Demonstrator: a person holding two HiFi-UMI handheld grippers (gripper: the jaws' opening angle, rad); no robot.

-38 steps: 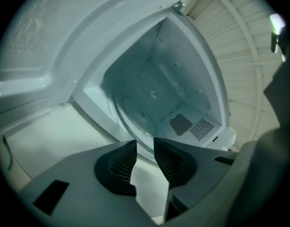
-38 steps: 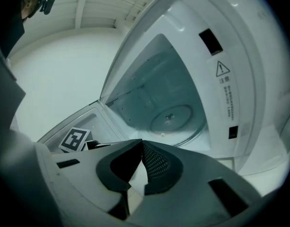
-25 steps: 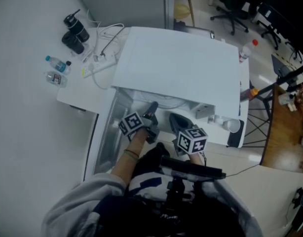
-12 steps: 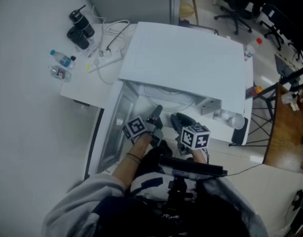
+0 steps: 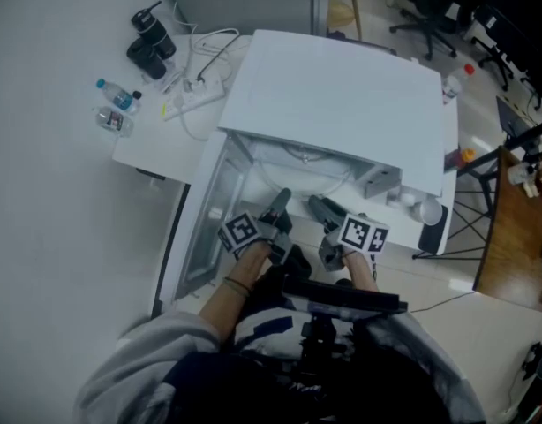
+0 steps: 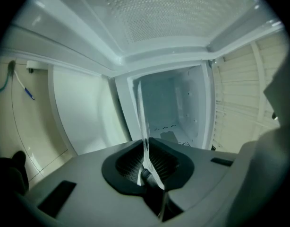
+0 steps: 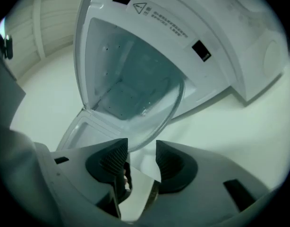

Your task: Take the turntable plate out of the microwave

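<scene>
- Left gripper (image 6: 146, 163): the ribbed pads (image 6: 128, 162) are pressed onto the thin rim of the glass turntable plate (image 6: 141, 112). The plate is seen edge-on, rising from the jaws toward the cavity. Only the rim is pinched, so the hold is judged narrow.
- Right gripper (image 7: 138, 157): the jaws are opening and the pads (image 7: 115, 159) are spread. The plate's curved rim dips to the gap between the tips but is not pressed by either pad.
- Plate: clear glass, held tilted at the mouth of the microwave (image 5: 342, 95), with the bare cavity floor seen through it. Whether its far rim is fully out of the opening cannot be told.
- Head view: both grippers are seen side by side at the opening, just beside the swung-open door (image 5: 205, 223).
- Step in hand: withdrawal is judged under way, with the plate carried by the left gripper alone.
- Next move: the plate is to be drawn clear of the sill and the door. A slow, steady pull is called for, since smooth glass may pivot or slip in a rim grip. Bare space on the white table (image 5: 152, 153) is judged a likely resting place.
</scene>
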